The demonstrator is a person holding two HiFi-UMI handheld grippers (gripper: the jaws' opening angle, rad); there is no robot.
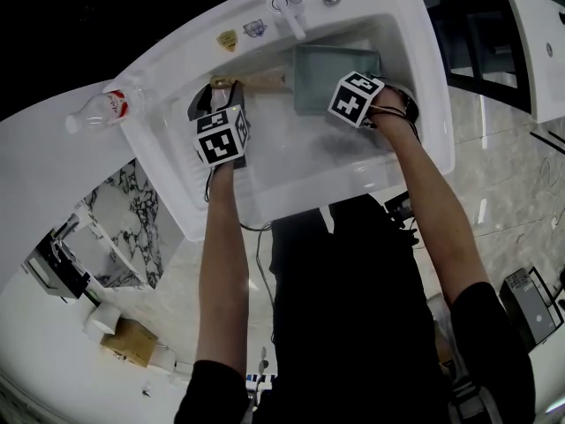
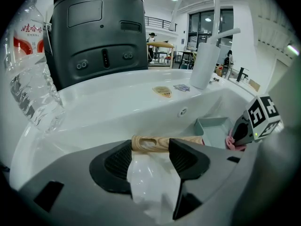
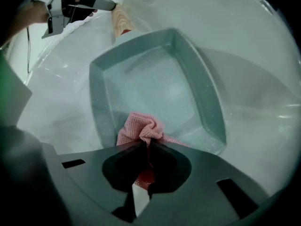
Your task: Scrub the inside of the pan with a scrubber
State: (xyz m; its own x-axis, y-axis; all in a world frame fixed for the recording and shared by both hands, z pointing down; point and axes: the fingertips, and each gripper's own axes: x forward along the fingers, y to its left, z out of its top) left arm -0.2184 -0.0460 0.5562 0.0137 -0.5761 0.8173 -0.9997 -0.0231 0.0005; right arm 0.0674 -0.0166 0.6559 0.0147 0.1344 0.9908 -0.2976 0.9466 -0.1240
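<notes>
The right gripper (image 3: pixel 146 144) pinches the soft, limp pink scrubber (image 3: pixel 141 127) shut over the rigid, probably slick square pan (image 3: pixel 162 81), while the left gripper (image 2: pixel 149 158) gapes wide and empty at its wooden handle (image 2: pixel 155 143), likely the steadiest hold.

The place reads as a mock kitchen station set up in a large open hall, more lab or office than home. A freestanding white sink unit (image 1: pixel 431 104) with a faucet (image 2: pixel 205 65) stands on a glossy tiled floor (image 1: pixel 494 193). Beyond it are tall windows (image 2: pixel 209 25), a mezzanine railing (image 2: pixel 159 22) and tables (image 2: pixel 162 45) with people, and a cardboard box (image 1: pixel 132 343) sits on the floor.
</notes>
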